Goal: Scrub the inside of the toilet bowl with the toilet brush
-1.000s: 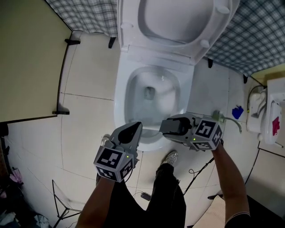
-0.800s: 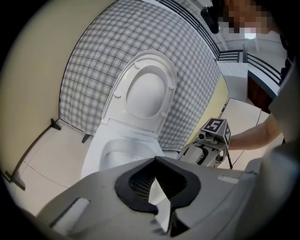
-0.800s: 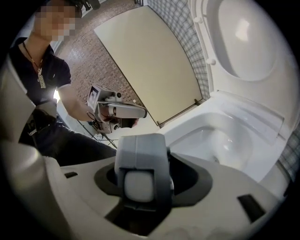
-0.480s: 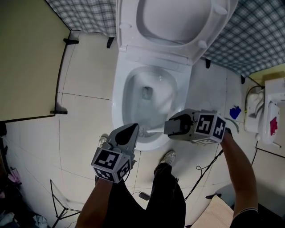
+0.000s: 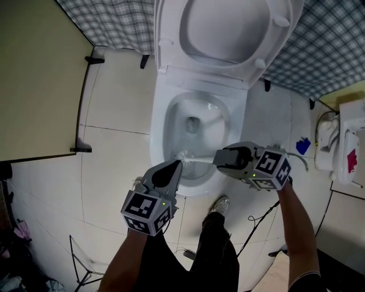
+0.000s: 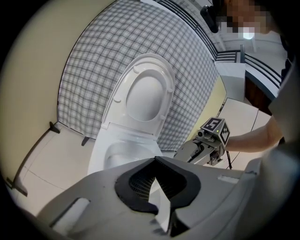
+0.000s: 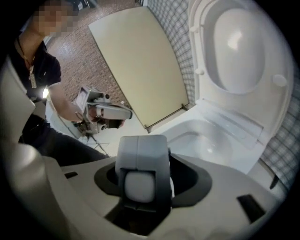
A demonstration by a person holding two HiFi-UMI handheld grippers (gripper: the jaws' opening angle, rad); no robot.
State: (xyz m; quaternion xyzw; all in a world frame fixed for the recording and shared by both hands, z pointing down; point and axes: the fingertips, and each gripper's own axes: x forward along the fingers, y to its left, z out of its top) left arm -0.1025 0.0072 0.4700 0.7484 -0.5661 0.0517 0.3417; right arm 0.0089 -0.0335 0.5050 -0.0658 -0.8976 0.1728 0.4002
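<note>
**Toilet brush, at work in the bowl**

Location. White plastic toilet brush (image 5: pixel 197 161) with a slim straight handle and a bristled head. Lower centre of the head view, laid across the front rim of the white ceramic toilet bowl (image 5: pixel 159 134). Head low on the bowl's inner wall at the near left, touching the porcelain or just off it; cannot tell which. Handle leading rightward in the frame.

Holder, right claw (image 5: pixel 220 161). Clamped on the brush's thick grey-white grip end, which fills the gap between the jaws in the right gripper view.

Spare, left claw (image 5: pixel 174 166). Jaws together, nothing between them. Poised over the front rim, just beside the brush head; contact with it not discernible.

Surroundings. White oval seat and lid (image 5: pixel 228 28) raised at upper centre. Pale floor tiles (image 5: pixel 114 154) left of the bowl. Grey checked wall covering (image 5: pixel 108 17) along the top edge.

Handling, by judgement.
- Probably light, with a stiff handle and springy bristles.
- Likely wet and slippery toward the head, so best taken at the broad grip end, well back from the bristles, as here.
- Long lever, apt to twist in the clamp under sideways scrubbing pressure. Firm hold advised.
- Hard, slick porcelain, so some skidding of the bristles to be expected, and splashing from the water below.

Progress, by judgement. Scrubbing seemingly under way at the near wall. Extent of bowl already covered not determinable.
</note>
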